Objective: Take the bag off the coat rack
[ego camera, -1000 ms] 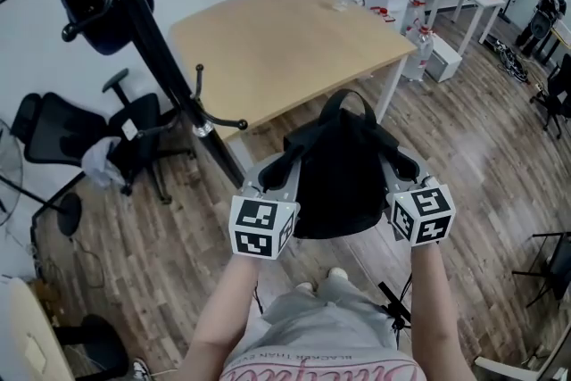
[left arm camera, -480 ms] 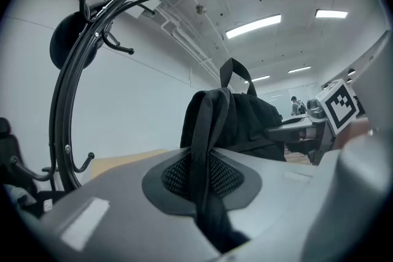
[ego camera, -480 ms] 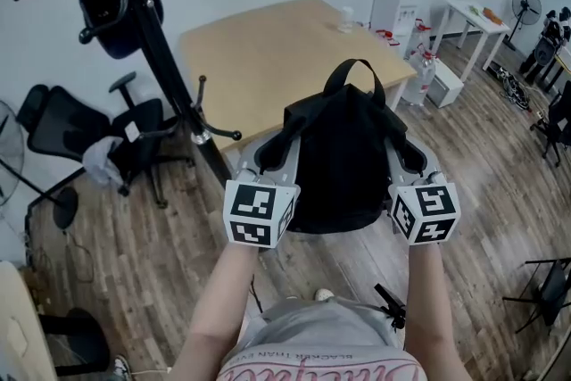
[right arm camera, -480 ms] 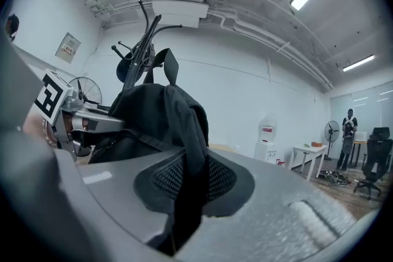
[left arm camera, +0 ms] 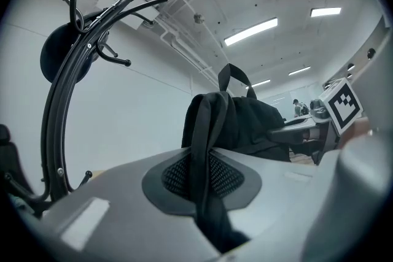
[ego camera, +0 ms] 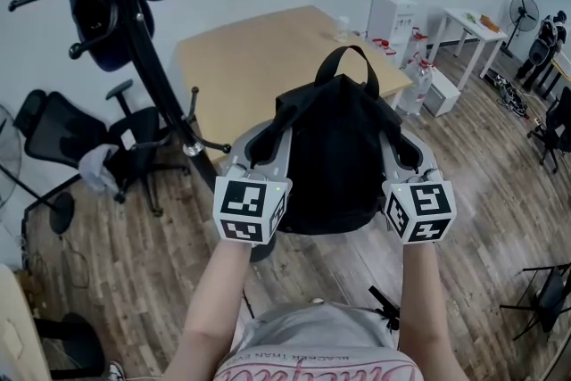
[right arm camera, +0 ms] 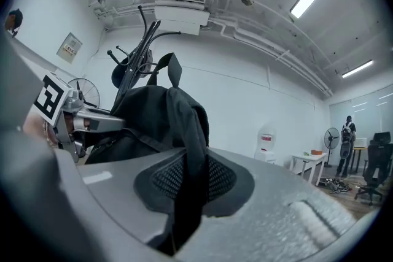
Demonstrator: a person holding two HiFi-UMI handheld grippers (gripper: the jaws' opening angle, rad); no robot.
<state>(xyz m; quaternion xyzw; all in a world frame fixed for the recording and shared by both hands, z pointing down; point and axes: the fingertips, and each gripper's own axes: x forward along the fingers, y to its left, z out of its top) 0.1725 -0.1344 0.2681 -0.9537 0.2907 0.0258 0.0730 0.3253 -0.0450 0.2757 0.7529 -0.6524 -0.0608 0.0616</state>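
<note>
While left gripper clamps one shoulder strap and right gripper clamps other strap, we hold black bag hung between them. Bag clear of coat rack, which stands off beyond left gripper.

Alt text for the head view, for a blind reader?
A black bag is held up, gripped on either side by the left gripper and right gripper, apart from the coat rack at left. A wooden table stands behind; another dark bag hangs on the rack.
</note>
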